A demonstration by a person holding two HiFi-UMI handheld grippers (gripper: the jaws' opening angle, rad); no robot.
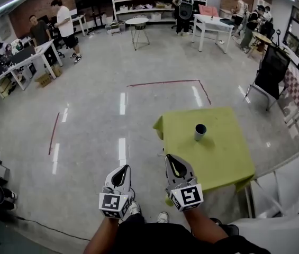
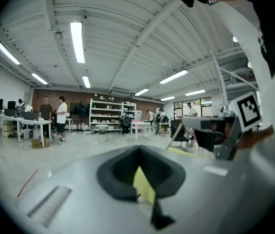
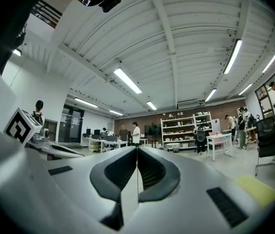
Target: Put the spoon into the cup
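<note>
Approach stage: left claw (image 1: 123, 168) and right claw (image 1: 169, 157) were pinched shut and empty, short of the green tabletop (image 1: 228, 160). The next move called for finding the spoon, which was unseen near the cup (image 1: 200, 132).

The head view looks steeply down from above on the left gripper (image 1: 123, 168), the right gripper (image 1: 170, 157) and the tabletop (image 1: 220, 160) just ahead. Each gripper view sits close behind its own fingers (image 2: 115, 177) (image 3: 115, 175), facing level across the room. All three share the far shelves (image 1: 144, 1) (image 2: 109, 113) (image 3: 181, 130).
</note>
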